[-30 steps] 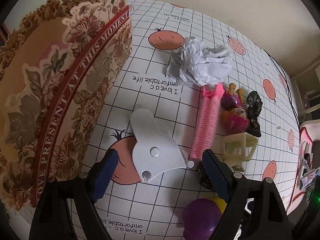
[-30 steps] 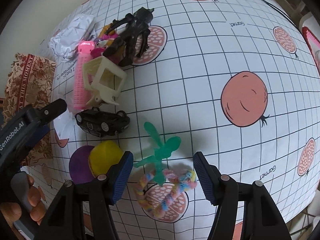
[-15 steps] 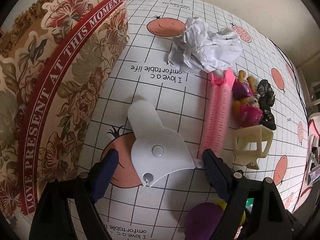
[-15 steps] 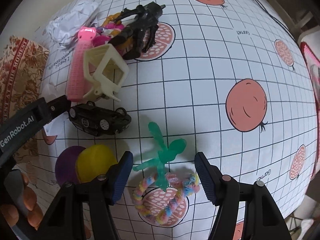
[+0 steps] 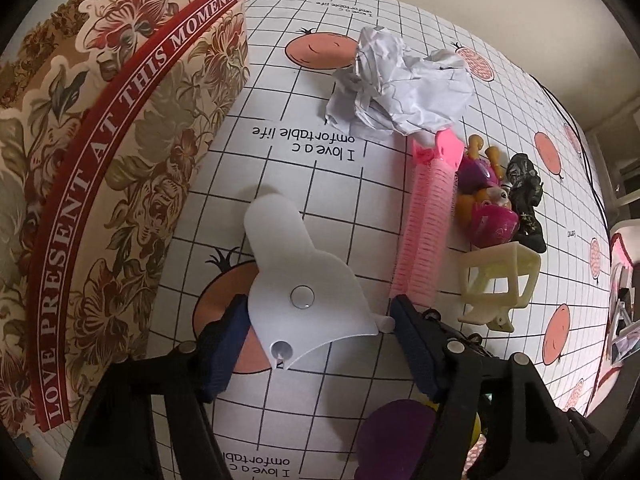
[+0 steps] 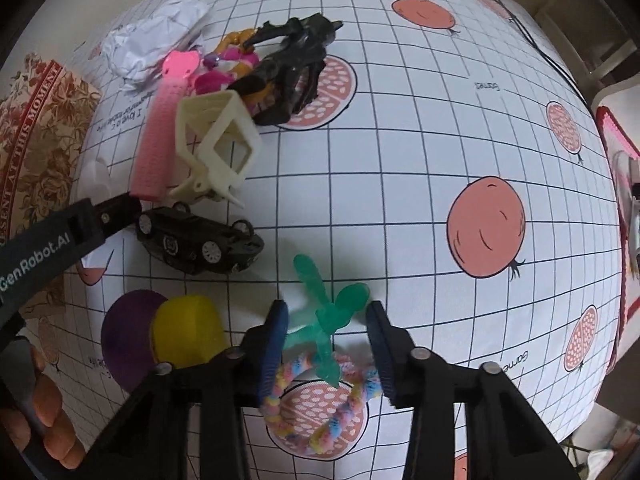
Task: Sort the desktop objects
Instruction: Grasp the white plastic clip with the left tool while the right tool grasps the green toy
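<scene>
- Where the floral box [image 5: 100, 184] walls off one side, the gridded tablecloth [image 6: 400, 168] lies bare past the toys.
- Left gripper [image 5: 316, 332] jaws, just narrowing, flank one white plastic piece [image 5: 296, 280]; contact unclear.
- Right gripper [image 6: 326, 334] jaws, just narrowing, flank one green figure [image 6: 324, 312] beside one pastel braid [image 6: 320, 408]; contact unclear.

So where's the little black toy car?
In the right wrist view the black car lies left of centre, below the cream frame toy and above the yellow ball.
</scene>
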